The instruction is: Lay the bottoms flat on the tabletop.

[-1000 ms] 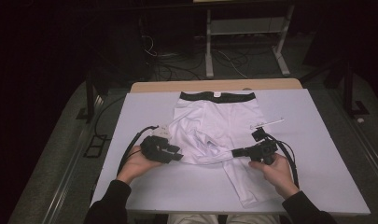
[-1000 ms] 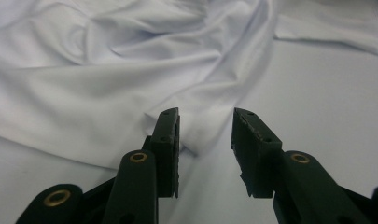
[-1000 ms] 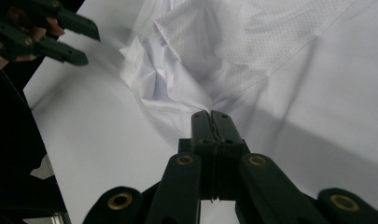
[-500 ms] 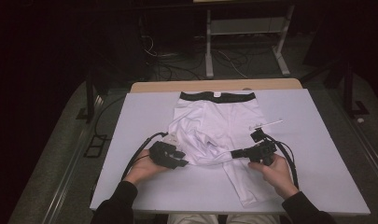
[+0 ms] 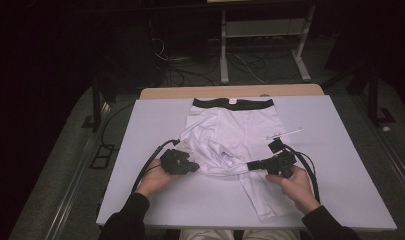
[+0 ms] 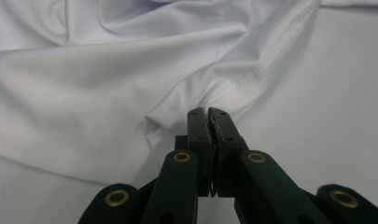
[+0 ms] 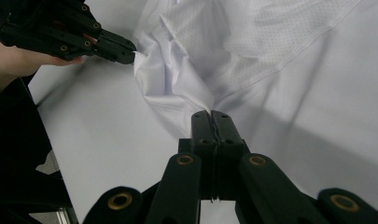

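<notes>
White shorts [image 5: 232, 132] with a black waistband [image 5: 232, 103] lie on the white table [image 5: 150, 125], waistband at the far side. One leg [image 5: 267, 200] stretches toward the near edge; the other is bunched up at the middle. My left gripper [image 5: 196, 168] is shut on the bunched hem [image 6: 233, 81] at the shorts' left side. My right gripper [image 5: 250, 165] is shut on a fold of the shorts [image 7: 191, 88] near the crotch. In the right gripper view the left gripper [image 7: 130, 52] pinches the cloth's far corner.
A thin white stick [image 5: 286, 133] lies on the table right of the shorts. A wooden tabletop [image 5: 190, 92] adjoins the far edge. Cables trail from both grippers over the table. Bare table lies left, right and near of the shorts.
My left gripper has shifted right and toward the near edge, drawing the bunched hem with it. The right gripper has held still on its fold.
</notes>
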`<state>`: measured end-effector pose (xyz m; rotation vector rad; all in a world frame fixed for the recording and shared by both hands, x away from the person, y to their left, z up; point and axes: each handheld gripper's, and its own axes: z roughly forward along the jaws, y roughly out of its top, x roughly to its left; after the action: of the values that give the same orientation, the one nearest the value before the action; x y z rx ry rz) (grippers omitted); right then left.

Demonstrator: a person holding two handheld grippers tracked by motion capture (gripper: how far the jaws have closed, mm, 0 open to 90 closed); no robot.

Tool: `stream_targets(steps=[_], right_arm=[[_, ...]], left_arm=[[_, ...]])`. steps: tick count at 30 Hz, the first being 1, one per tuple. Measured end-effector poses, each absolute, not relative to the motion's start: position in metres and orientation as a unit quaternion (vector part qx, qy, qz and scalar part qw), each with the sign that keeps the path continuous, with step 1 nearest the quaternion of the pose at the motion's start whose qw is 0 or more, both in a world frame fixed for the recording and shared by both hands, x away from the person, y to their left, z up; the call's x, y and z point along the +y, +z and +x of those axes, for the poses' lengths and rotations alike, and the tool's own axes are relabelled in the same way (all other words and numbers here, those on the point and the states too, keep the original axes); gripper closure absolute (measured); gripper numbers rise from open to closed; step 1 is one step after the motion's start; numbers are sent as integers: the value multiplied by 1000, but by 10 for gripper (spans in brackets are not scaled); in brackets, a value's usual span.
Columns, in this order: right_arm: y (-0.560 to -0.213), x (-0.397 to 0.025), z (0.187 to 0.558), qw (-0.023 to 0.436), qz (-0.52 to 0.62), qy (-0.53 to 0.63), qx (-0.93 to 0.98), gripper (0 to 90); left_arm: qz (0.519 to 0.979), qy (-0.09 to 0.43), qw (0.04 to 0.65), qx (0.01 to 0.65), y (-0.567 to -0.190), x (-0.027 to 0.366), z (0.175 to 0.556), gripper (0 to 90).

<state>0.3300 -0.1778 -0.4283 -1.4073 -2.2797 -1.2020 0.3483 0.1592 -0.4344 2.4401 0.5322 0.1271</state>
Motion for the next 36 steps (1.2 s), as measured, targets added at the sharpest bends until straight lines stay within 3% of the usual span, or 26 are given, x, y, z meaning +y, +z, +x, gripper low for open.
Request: stream_targets(steps=[11, 23, 36], right_arm=[[-423, -145, 293, 132, -435, -407, -792, 882], [-435, -97, 259, 181, -395, -395, -809, 881], [-444, -69, 245, 200, -367, -370, -829, 881]], left_arm=[[940, 69, 296, 155, -407, 190, 306, 873], [941, 69, 290, 159, -407, 246, 278, 873], [946, 65, 286, 136, -408, 263, 261, 871]])
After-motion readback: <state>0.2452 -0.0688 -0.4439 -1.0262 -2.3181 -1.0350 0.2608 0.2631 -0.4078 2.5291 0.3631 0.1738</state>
